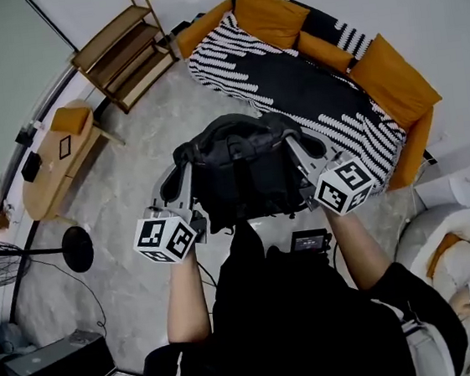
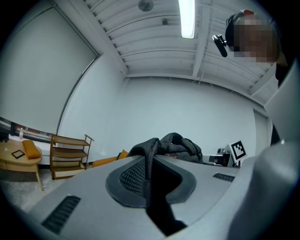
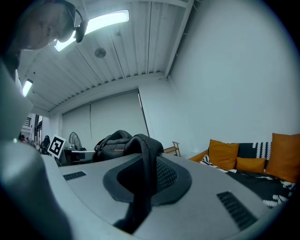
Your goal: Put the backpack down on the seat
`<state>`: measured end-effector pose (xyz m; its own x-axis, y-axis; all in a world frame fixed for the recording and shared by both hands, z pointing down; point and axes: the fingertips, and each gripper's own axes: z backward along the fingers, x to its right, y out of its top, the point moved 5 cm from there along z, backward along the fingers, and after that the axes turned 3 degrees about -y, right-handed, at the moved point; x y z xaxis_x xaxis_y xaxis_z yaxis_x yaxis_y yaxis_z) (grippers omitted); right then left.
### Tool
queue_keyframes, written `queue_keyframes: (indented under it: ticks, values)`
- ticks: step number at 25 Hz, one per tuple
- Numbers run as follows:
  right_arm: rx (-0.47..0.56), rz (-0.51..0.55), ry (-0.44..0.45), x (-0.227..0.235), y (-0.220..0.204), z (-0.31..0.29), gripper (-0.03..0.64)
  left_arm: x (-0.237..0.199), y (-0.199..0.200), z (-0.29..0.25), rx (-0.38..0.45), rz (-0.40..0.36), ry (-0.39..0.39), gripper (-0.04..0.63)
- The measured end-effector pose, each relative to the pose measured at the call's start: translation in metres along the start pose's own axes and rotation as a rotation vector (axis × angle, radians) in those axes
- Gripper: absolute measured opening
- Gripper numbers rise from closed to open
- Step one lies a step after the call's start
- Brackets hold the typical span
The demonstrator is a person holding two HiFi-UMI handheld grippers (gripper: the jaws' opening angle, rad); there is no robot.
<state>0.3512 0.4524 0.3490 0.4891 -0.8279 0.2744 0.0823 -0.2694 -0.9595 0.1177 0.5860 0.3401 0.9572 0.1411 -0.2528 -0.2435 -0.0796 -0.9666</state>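
In the head view the black backpack [image 1: 242,174] hangs in the air over the floor. The left gripper [image 1: 184,170] is at its left side and the right gripper [image 1: 296,152] at its right. The sofa [image 1: 326,101] lies just ahead of the bag and a little to the right, its long axis running from upper left to lower right. The right gripper is nearer its seat, so the bag likely has to go forward over the seat's near edge before it comes down.

In the left gripper view the jaws are clenched on a mesh strap [image 2: 149,161], with the bag's bulk beyond.

In the right gripper view the jaws clamp a second mesh strap [image 3: 146,161], and the orange cushions [image 3: 224,154] show to the right.
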Motion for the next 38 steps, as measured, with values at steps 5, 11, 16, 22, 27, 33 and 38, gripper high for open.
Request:
queue_keyframes:
  ticks: [5, 11, 16, 22, 27, 33, 38]
  values:
    - [-0.016, -0.013, -0.002, 0.017, 0.004, -0.050, 0.044, -0.041, 0.008, -0.033, -0.006, 0.004, -0.014, 0.046]
    - [-0.020, -0.034, -0.030, 0.040, 0.012, -0.111, 0.044, -0.092, 0.020, -0.081, -0.020, 0.014, -0.051, 0.046]
    - [0.003, -0.022, -0.047, 0.047, 0.025, -0.161, 0.044, -0.134, 0.037, -0.110, -0.013, 0.010, -0.085, 0.046]
    - [0.030, -0.009, -0.064, 0.060, 0.046, -0.211, 0.044, -0.171, 0.064, -0.147, 0.032, -0.006, -0.120, 0.046]
    - [0.034, -0.011, -0.066, 0.070, 0.054, -0.247, 0.044, -0.201, 0.077, -0.174, 0.036, 0.012, -0.126, 0.046]
    - [0.030, -0.034, -0.055, 0.097, 0.054, -0.286, 0.044, -0.228, 0.078, -0.209, 0.023, 0.032, -0.124, 0.046]
    - [0.026, -0.054, -0.045, 0.121, 0.055, -0.330, 0.044, -0.259, 0.079, -0.243, -0.009, 0.055, -0.139, 0.046]
